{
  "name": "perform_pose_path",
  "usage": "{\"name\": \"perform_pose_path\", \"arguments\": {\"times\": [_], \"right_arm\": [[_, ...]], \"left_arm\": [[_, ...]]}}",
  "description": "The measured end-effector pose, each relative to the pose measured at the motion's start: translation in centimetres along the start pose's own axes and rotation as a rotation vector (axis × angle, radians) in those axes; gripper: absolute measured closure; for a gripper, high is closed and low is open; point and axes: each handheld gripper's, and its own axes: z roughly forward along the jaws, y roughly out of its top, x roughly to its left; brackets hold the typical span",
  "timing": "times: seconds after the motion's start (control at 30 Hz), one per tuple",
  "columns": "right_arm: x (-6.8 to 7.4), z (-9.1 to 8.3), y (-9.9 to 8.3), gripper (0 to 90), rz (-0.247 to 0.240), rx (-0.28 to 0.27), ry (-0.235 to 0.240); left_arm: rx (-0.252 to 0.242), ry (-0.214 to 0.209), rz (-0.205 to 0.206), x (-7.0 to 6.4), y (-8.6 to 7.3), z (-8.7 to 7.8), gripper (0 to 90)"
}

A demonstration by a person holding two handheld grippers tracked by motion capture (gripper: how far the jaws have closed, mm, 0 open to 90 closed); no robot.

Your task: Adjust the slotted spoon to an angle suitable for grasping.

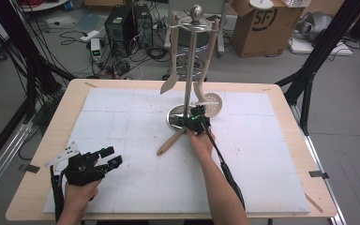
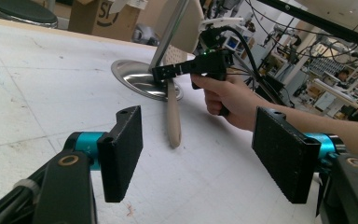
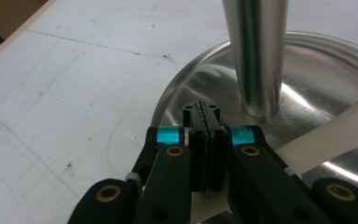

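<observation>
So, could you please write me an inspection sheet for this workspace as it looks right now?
Surface: wooden table under a white foam board with faint grid lines.
Job's things: metal stand with a spatula and slotted spoon hanging; third wooden utensil slants off the stand's base.
Clutter: nothing seen on the board.
Grippers: left gripper open, low near the front left; right gripper shut at the base, apparently on that utensil.
Cables: black cable along the right forearm.
Surroundings: computers, cardboard box, floor wiring.

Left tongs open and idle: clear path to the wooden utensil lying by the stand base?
Probably yes. Left tongs are open, with bare mat up to the utensil's handle; right tongs occupy only its far end.
</observation>
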Motion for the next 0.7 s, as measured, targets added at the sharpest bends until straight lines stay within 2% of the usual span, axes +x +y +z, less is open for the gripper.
{"name": "perform_pose_path", "arguments": {"times": [0.1,0.27,0.4,0.7], "right_arm": [[-0.1,-0.2,0.0,90.0,0.038,-0.001,-0.014],[0.1,-1.1,-0.1,90.0,0.016,0.023,-0.08],[-0.1,-1.9,-0.5,90.0,0.064,-0.012,-0.07],[-0.2,-2.6,-0.6,90.0,0.086,-0.02,-0.067]], "left_arm": [[-0.004,-0.001,0.001,0.0,0.0,-0.1,34.0],[-0.005,-0.011,0.003,-0.3,0.1,-0.1,34.0],[0.0,-0.014,0.008,-0.5,0.1,0.1,34.1],[0.001,-0.007,0.009,-0.5,0.0,0.1,34.2]]}}
